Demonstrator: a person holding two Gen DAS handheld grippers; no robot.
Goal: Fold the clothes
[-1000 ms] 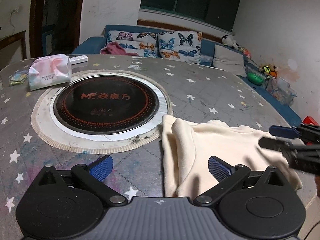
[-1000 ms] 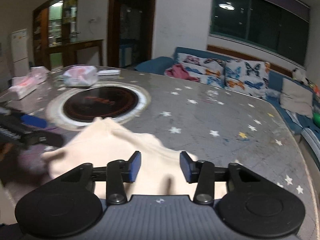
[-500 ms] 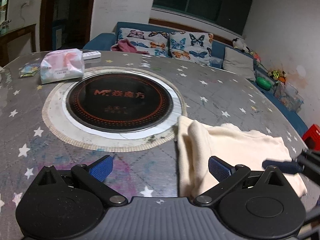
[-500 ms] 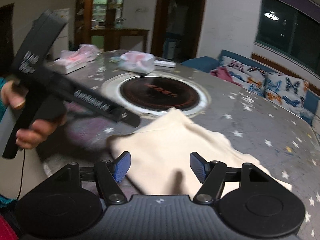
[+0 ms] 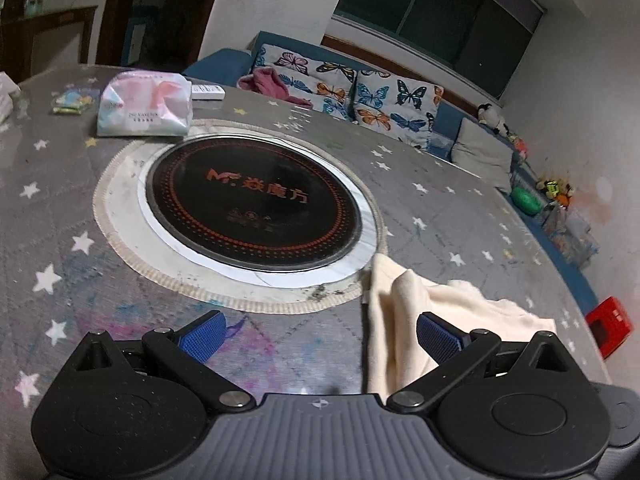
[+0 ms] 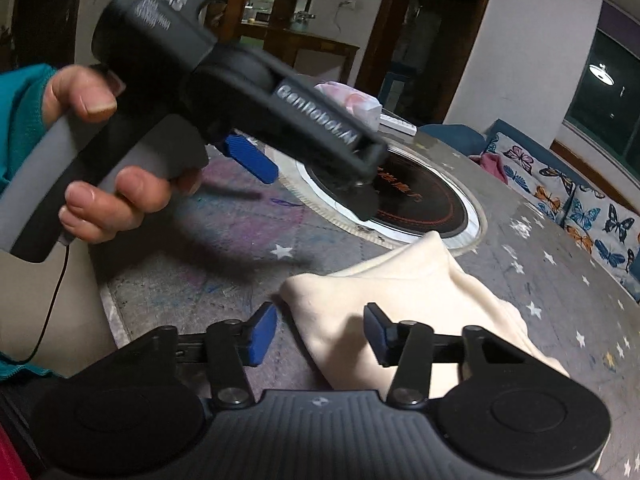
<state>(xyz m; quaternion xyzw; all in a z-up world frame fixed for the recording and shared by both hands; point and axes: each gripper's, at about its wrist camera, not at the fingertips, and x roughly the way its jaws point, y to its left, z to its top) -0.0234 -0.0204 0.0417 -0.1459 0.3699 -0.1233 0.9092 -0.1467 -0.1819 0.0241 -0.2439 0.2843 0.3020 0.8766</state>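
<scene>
From my left wrist camera, my left gripper (image 5: pixel 318 334) hangs over the star-print table (image 5: pixel 440 216) with its fingers spread wide and nothing between them. The cream garment (image 5: pixel 404 320) lies bunched on the table, just right of the round cooktop (image 5: pixel 256 204), partly behind the right blue pad (image 5: pixel 438 338).

From my right wrist camera, my right gripper (image 6: pixel 320 334) is also parted, empty, above the garment's near corner. My left hand (image 6: pixel 104 168) grips the other tool's handle.
</scene>
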